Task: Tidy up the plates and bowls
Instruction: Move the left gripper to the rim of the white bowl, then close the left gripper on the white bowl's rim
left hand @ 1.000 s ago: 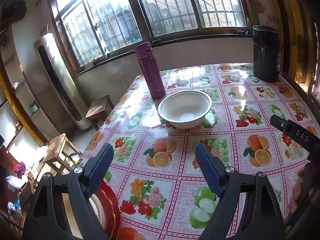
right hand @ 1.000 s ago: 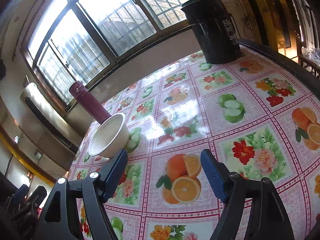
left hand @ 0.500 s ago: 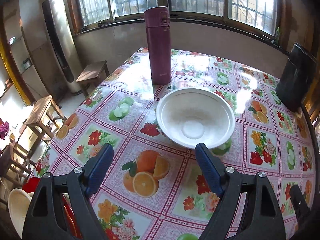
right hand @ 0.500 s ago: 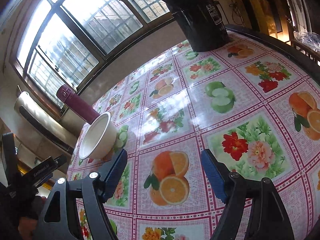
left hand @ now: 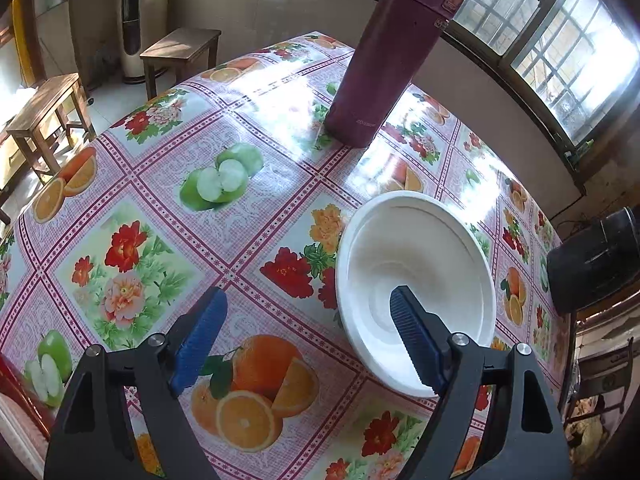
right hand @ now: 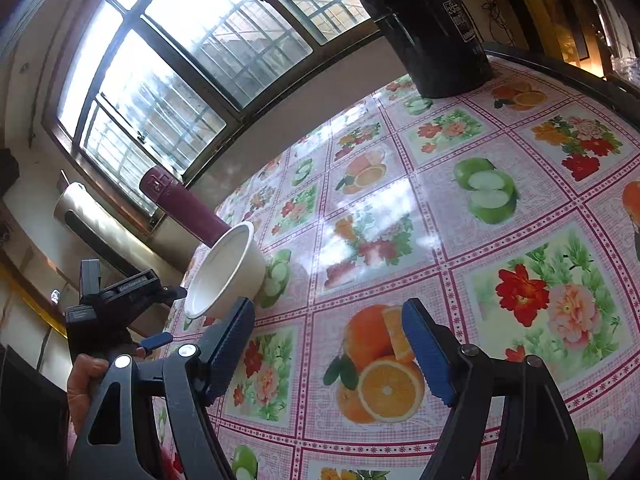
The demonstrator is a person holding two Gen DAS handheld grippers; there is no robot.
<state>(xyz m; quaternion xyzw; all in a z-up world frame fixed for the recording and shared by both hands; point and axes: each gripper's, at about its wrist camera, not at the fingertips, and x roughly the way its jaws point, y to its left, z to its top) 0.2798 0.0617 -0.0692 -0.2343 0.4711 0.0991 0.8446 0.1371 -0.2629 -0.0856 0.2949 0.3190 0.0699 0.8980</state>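
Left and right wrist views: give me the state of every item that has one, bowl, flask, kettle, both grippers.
white bowl: upright on the table, empty, ungripped
maroon flask: standing, lid shut
black kettle: standing, lid down
left gripper: open, one finger over the bowl's inside, the other outside its rim
right gripper: open, empty, above the tablecloth

The left wrist view looks steeply down, close over the fruit-patterned oilcloth tabletop (left hand: 168,208), facing the window wall. The right wrist view sits low over the tabletop (right hand: 460,208), looking across it toward the same windows. Both share the round white plastic bowl (left hand: 416,280) (right hand: 224,272), the tall maroon flask (left hand: 380,64) (right hand: 184,208) and the black kettle (left hand: 592,260) (right hand: 428,28).
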